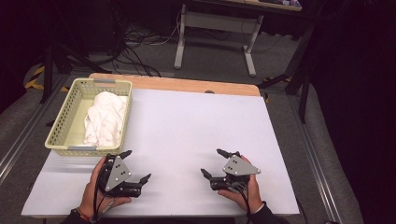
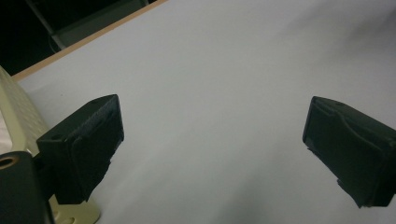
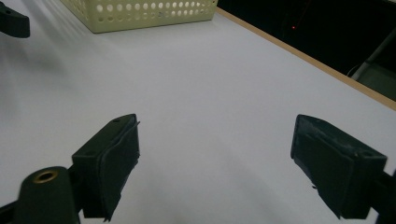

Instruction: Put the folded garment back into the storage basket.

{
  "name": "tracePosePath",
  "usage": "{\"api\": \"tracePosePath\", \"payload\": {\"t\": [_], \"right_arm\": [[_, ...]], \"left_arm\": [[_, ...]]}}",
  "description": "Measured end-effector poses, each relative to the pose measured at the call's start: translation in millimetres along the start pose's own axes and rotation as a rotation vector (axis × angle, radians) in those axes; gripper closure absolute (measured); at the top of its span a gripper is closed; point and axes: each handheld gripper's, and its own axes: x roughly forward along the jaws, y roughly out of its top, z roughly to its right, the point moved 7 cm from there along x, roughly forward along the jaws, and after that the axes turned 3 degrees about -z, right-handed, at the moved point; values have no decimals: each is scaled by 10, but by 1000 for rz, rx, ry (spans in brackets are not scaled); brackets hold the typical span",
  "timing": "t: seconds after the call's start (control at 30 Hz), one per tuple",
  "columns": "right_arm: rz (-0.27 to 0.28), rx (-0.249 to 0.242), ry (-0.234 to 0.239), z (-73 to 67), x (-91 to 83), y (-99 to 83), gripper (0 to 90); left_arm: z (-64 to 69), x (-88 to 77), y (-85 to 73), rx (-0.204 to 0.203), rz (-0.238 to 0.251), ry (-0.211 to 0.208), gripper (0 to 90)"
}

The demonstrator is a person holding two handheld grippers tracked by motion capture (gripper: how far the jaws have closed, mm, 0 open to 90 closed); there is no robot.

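Black jaws of the left gripper (image 1: 136, 166) spread wide with nothing between, held low over the near left of the white table (image 1: 187, 135), just in front of the basket (image 1: 74, 100). Same for the right gripper (image 1: 214, 162): spread wide, empty, near the table's front right, pointing left across the top. Hands curled around both bodies, forearms entering from the near edge. White cloth (image 1: 105, 117) bundled inside the pale yellow perforated basket at the far left. Wooden strip along the table's far edge; beyond, grey carpet, tangled cables (image 1: 135, 39) and a desk frame (image 1: 215, 32) in dim light.
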Motion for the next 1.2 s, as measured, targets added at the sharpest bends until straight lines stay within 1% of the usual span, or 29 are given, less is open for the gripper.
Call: {"api": "tracePosePath", "payload": {"t": [0.1,0.17,0.3,0.37,0.43,0.5,1.2], "right_arm": [[3,-1,3,-3,7,-3,155],[6,11,4,10,12,-8,142],[10,16,-2,21,10,-7,136],[11,12,-3,15,11,-2,136],[10,10,-3,6,11,0,136],[3,2,-20,10,17,1,136],[8,-3,-23,14,8,10,136]], "left_arm": [[-12,-3,1,-6,6,-3,56],[-28,-7,2,-19,10,-7,54],[-36,-14,0,-20,12,-12,54],[-39,-24,3,-28,16,-21,54],[-47,-27,1,-29,15,-17,54],[-50,-29,3,-35,17,-20,56],[-65,-30,-1,-35,14,-27,59]]}}
